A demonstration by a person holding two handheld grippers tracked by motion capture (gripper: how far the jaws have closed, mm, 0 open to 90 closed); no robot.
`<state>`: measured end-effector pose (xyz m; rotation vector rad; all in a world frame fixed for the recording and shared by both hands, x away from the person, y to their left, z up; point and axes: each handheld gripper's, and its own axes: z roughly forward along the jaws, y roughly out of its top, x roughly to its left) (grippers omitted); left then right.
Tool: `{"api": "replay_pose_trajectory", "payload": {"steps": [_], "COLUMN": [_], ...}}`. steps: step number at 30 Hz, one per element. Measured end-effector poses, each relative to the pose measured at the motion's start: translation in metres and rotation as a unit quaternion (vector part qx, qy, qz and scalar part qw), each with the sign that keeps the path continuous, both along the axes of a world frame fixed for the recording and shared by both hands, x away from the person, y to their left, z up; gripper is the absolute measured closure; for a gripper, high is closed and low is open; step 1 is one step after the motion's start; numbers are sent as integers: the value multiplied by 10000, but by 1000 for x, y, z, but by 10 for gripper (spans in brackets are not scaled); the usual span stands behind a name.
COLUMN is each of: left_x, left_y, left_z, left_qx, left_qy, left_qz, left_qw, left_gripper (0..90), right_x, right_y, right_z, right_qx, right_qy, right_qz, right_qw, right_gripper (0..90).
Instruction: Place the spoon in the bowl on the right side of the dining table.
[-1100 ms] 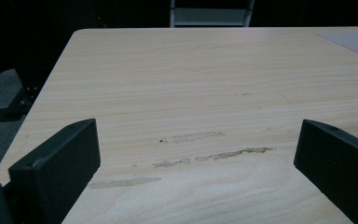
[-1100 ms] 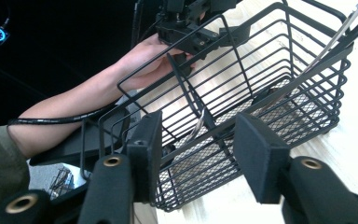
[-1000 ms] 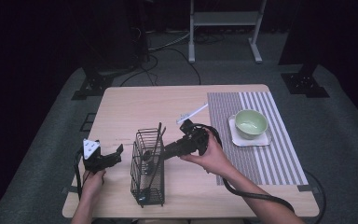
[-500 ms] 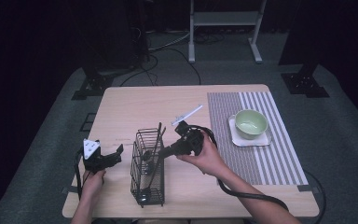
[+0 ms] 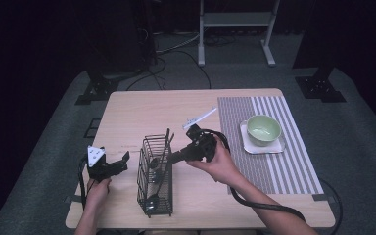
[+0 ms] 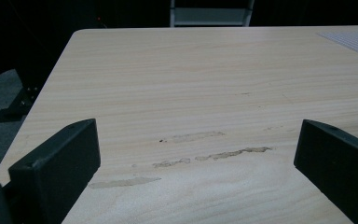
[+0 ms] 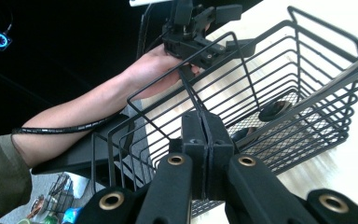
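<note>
A black wire basket stands on the wooden table near its front edge, with dark utensils inside. One long black utensil leans out of its top. My right gripper reaches into the basket's right side, and its jaws are shut on a thin black handle at the basket's rim. My left gripper rests on the table left of the basket. It is open with nothing but bare wood between its jaws.
A green bowl sits on a white square plate on a striped placemat at the right. A white utensil lies behind the basket. The other hand and gripper show beyond the basket.
My right gripper has slid a little left, bringing its jaws against the basket's right side. The left gripper has stayed put.
</note>
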<state>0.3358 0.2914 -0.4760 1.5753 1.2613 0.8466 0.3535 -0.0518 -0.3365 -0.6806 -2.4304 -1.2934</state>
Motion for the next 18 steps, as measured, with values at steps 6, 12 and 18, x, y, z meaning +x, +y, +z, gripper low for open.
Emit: {"api": "replay_pose_trajectory", "payload": {"steps": [6,12,18], "left_x": [0,0,0], "left_y": [0,0,0], "left_z": [0,0,0], "left_qx": [6,21,19], "left_qy": [5,5,6], "left_qz": [8,3,7], "left_qw": [10000,10000,10000], "left_gripper": [0,0,0], "right_x": [2,3,6], "right_y": [-7,-14,-23], "right_z": [7,14,21], "right_qx": [101,199,372], "right_qy": [0,17,84], "right_qz": [-115,-203,-301], "right_qw": [9999,9996,9988], "right_gripper": [894,894,894]}}
